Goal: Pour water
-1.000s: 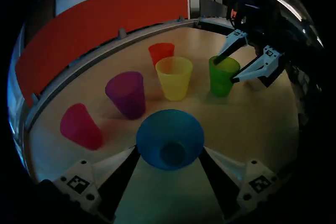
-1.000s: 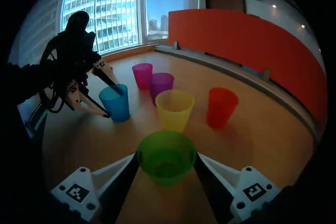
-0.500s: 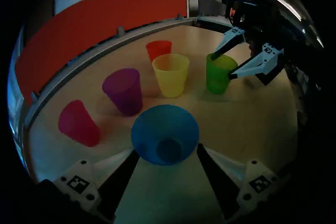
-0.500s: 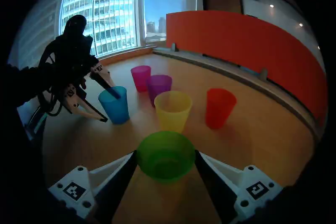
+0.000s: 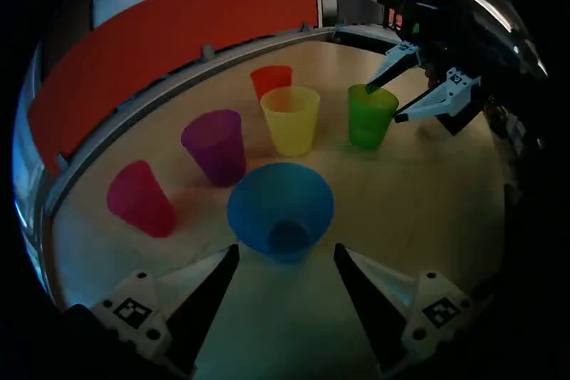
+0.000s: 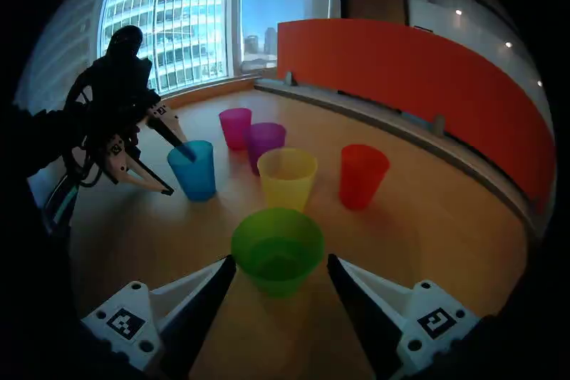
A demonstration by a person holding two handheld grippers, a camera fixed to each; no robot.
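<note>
— What is the left gripper (image 5: 285, 247) doing?

— Its jaws are spread wide and hold nothing. The blue cup (image 5: 280, 209) stands upright on the table (image 5: 427, 187) just ahead of it, with one fingertip on each side of the cup's lower half and a sliver of table showing between finger and cup.

— And from the right gripper view?

— There the blue cup (image 6: 192, 170) stands towards the left, with the left gripper's two fingers about it. One finger crosses the rim line, but at that range I can't tell whether it passes behind the cup or touches it.

— The right gripper (image 6: 279, 259)?

— Much the same: jaws wide apart, gripping nothing. The green cup (image 6: 278, 252) stands upright on the table between its fingertips and a little ahead of them, touching neither finger.

— Any water in it?

— There's a darker band low inside the green cup. It may be water; I couldn't swear to it.

— The other cups?

— Four more, all upright. The yellow cup (image 5: 291, 120) stands between blue and green, with the red cup (image 5: 271, 79) just behind it. The purple cup (image 5: 215, 145) is left of the yellow one, and the pink cup (image 5: 139, 198) is farther left, near the table's edge.

— The surroundings?

— A long orange wall panel (image 5: 178, 23) runs behind the table, and a window (image 6: 171, 23) looks onto buildings.
</note>
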